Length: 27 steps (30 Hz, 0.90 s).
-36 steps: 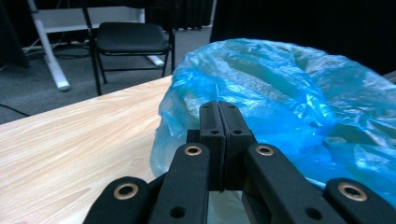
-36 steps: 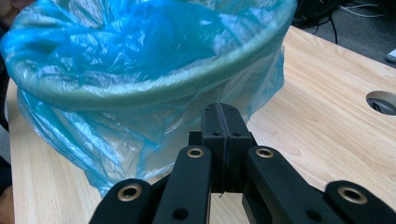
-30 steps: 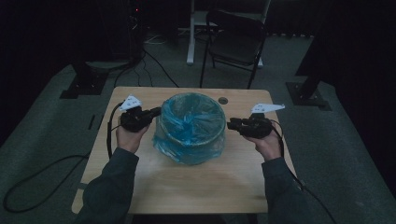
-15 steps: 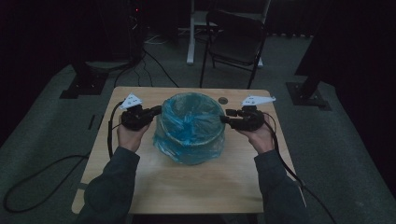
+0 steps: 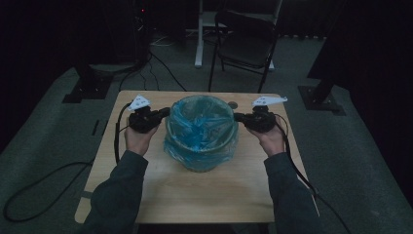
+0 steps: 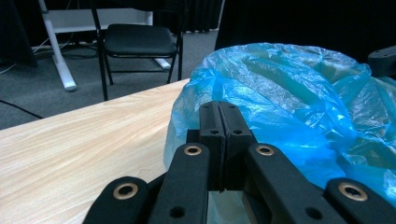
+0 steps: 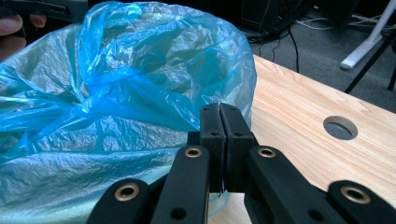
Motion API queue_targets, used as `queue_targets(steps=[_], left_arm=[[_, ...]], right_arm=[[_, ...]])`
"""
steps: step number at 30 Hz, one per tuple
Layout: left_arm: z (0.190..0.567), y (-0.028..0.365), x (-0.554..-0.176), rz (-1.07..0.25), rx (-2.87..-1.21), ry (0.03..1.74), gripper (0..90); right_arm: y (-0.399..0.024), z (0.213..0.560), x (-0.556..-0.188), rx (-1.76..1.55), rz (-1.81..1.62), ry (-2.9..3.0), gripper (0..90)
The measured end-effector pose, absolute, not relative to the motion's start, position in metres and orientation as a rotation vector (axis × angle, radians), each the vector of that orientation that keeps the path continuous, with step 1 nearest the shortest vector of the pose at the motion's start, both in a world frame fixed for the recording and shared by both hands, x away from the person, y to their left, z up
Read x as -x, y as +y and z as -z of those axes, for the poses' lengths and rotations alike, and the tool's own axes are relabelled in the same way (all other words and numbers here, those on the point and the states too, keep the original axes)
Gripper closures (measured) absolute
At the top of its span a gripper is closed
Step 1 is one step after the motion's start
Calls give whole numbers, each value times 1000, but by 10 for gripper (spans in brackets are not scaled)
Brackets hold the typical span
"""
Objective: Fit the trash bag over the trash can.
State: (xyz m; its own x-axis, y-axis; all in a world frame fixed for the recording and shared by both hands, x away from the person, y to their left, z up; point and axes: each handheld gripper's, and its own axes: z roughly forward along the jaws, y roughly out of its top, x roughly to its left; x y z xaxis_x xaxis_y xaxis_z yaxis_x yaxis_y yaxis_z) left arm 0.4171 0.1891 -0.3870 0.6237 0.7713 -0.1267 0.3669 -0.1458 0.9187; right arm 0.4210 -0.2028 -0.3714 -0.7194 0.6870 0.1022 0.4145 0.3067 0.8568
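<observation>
Blue plastic bin liner (image 5: 200, 127) lines the round bin (image 5: 204, 161) at the middle of the table (image 5: 195, 195).

High view: your left hand-held gripper (image 5: 164, 113) sits at the bin's 9 o'clock rim, same spot as a second ago. Your right hand-held gripper (image 5: 238, 117) is now at the 3 o'clock rim; a second ago it stood off from the bin at that side. Its jaws have just been closing.

Left gripper view: jaws together, pads flush, tips against the liner (image 6: 289, 102) where it folds over the rim. Film likely pinched between them; I can't see it in the seam itself.

Right gripper view: jaws together too, tips buried in the liner (image 7: 126, 93) fold at the rim. Thin film seems to run into the seam, so probably caught. Table hole (image 7: 340, 128) at 3 o'clock of the jaws.

Meaning, as I read it: you now have both sides of the liner mouth gripped, opposite each other. Next move looks like lifting or gathering the bag. Pull evenly; thin film can tear or slip out.
</observation>
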Motion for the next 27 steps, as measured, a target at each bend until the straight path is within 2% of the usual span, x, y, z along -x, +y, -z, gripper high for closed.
queue_targets(steps=[11, 27], left_arm=[[397, 187, -436, -432, -1748, 971, 894], [412, 189, -441, -388, -1758, 1000, 893]], right_arm=[[-206, 379, -431, -1052, -1344, 2303, 891], [-204, 395, -433, -1076, -1281, 2364, 892]])
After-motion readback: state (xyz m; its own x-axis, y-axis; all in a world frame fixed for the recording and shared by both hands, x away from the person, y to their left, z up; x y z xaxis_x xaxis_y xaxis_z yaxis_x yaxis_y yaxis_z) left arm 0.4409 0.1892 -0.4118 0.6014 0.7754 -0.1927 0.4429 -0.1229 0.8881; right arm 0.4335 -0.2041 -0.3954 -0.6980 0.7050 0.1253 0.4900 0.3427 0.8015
